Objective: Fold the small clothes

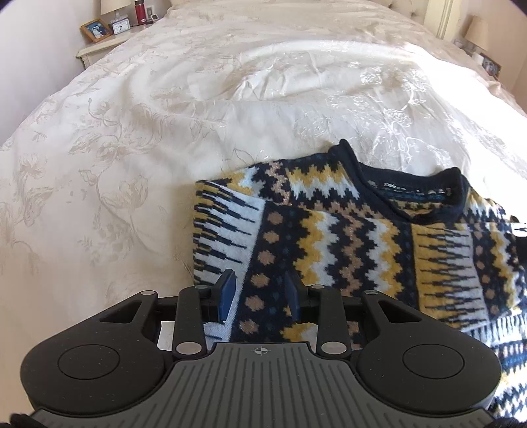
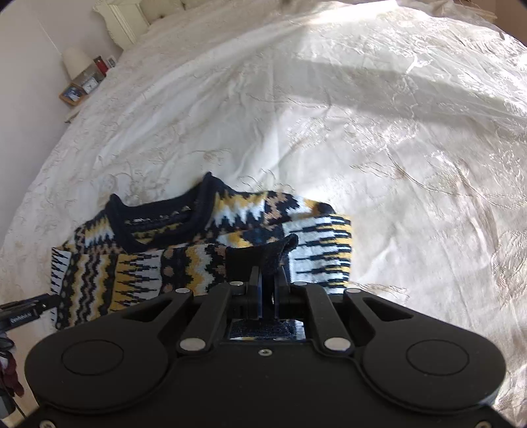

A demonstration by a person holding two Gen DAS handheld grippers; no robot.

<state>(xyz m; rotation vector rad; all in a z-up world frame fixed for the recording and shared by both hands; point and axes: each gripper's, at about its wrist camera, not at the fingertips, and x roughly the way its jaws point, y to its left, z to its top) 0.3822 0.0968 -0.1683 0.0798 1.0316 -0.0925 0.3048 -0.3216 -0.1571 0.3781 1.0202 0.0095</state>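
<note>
Bed, wide, covered by a cream bedspread [image 1: 138, 138] with a pale floral weave; glossy and creased, sunlight in broad patches across the far half. Tufted headboard [image 1: 405, 8] at the far end. Nightstand [image 1: 98, 49] beside the bed's far left corner: lamp [image 1: 115, 8], red bottle [image 1: 140, 13], small clock [image 1: 121, 27], framed picture [image 1: 96, 30]. A second lamp [image 1: 477, 33] and frame stand at the far right corner.

Knit sweater [image 1: 346, 230], navy with yellow, white and tan zigzag bands, lies near the bed's near edge, neckline toward the headboard, sides turned in over the body.

Left gripper [image 1: 260, 296]: blue-padded fingers [image 1: 228, 294] spread apart, released, over the sweater's near left portion, nothing between them.

Right gripper [image 2: 267, 283]: jaws clenched on a dark navy cuff [image 2: 276, 253] of the sweater, raised slightly above the right folded side. Edge of the other tool shows at the left of the right wrist view.
</note>
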